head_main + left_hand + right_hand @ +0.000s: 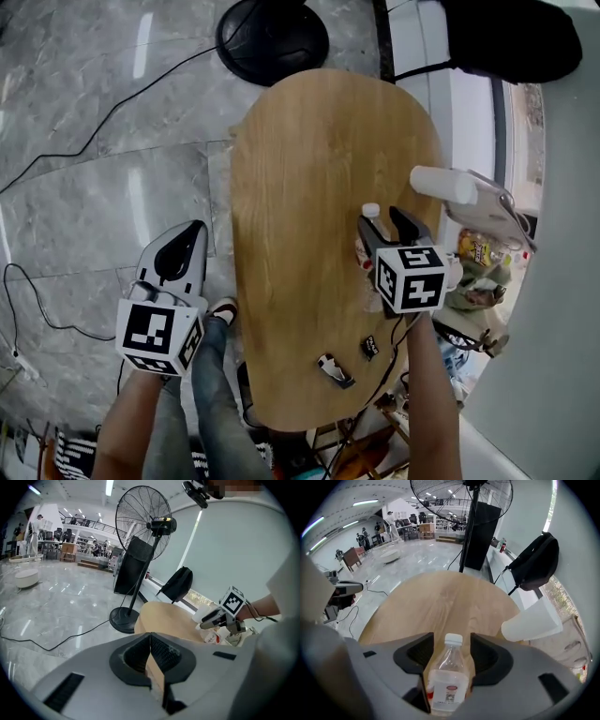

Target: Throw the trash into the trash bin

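the bottle's [448,679] base is hidden inside the right gripper [449,645], whose jaws clamp its sides above the table [309,159]; at 3 o'clock the trash bin [506,212], cut off by the table edge, holds wrappers [476,249], hard to make out; the left gripper [150,641] is clenched empty at 8 o'clock.

bottle [446,679] | clear plastic, white cap | held betw right gripper [451,645] jaws

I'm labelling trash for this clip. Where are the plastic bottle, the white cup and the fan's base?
plastic bottle [446,681], right gripper view, on its labelled body.
white cup [532,619], right gripper view, on its side wall.
fan's base [272,39], head view, on the black disc's middle.
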Tool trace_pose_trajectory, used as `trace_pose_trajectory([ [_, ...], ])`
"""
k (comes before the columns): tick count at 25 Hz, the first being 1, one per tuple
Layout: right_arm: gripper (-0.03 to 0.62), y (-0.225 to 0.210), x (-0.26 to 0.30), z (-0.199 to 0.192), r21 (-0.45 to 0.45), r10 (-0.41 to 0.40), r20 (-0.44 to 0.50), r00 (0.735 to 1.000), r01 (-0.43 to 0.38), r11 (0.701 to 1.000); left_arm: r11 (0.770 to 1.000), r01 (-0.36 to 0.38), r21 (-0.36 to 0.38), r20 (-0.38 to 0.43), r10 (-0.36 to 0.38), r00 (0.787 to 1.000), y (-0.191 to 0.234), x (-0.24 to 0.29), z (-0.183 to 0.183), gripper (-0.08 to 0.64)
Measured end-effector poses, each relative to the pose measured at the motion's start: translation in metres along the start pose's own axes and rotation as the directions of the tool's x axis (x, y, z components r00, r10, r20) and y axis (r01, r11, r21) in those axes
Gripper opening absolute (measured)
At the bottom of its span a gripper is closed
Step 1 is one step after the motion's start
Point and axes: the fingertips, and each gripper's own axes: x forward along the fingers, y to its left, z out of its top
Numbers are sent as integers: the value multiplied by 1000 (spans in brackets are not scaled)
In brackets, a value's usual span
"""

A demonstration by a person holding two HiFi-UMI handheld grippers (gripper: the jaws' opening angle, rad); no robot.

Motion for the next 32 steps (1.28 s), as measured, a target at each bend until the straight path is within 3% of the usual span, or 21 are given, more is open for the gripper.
trace_pose_trajectory([
  [12,230,0,31,-7,-56,58,-146,988,-67,996,1000,-10,-29,-6,10,1000,13,4,-7,18],
  [20,175,3,33,-9,-49,66,-180,981,-76,996,999,-2,-39,-5,2,1000,14,8,-7,18],
  [32,149,12,20,-13,-65,55,-211,976,-70,995,999,27,-24,-11,-27,1000,8,6,-4,18],
])
